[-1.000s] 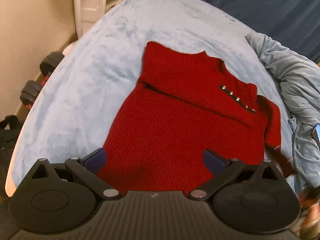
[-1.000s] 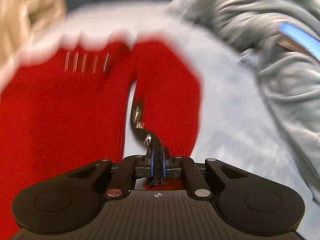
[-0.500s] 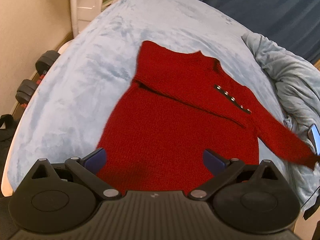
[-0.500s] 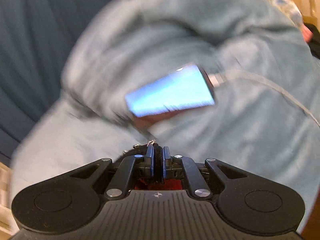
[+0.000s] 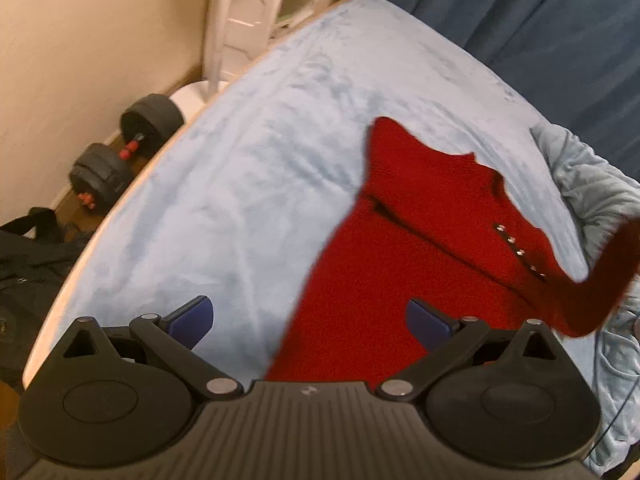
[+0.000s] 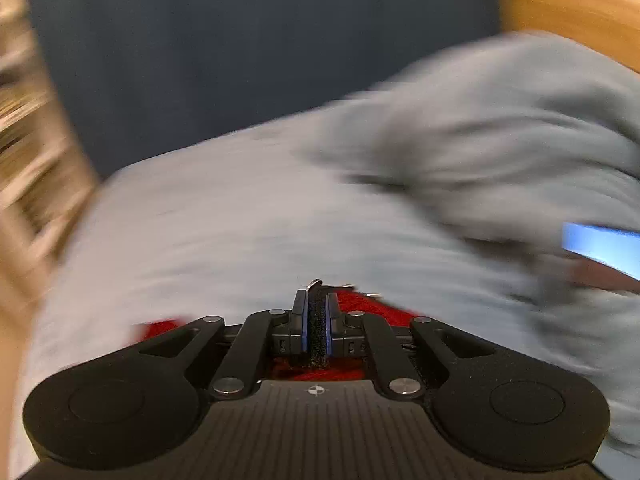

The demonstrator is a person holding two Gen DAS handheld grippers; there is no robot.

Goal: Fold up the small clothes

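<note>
The red sweater (image 5: 404, 264) lies on the bed (image 5: 256, 184) near its right edge. Left gripper (image 5: 310, 316) jaws wide, empty. Right gripper (image 6: 316, 320) jaws pinched, apparently on its dark-trimmed cuff (image 6: 317, 332).

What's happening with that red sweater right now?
Left gripper open, empty, over sweater hem. Right gripper shut on sleeve, sleeve lifted. Crumpled blanket beside it; nothing blocking.
</note>
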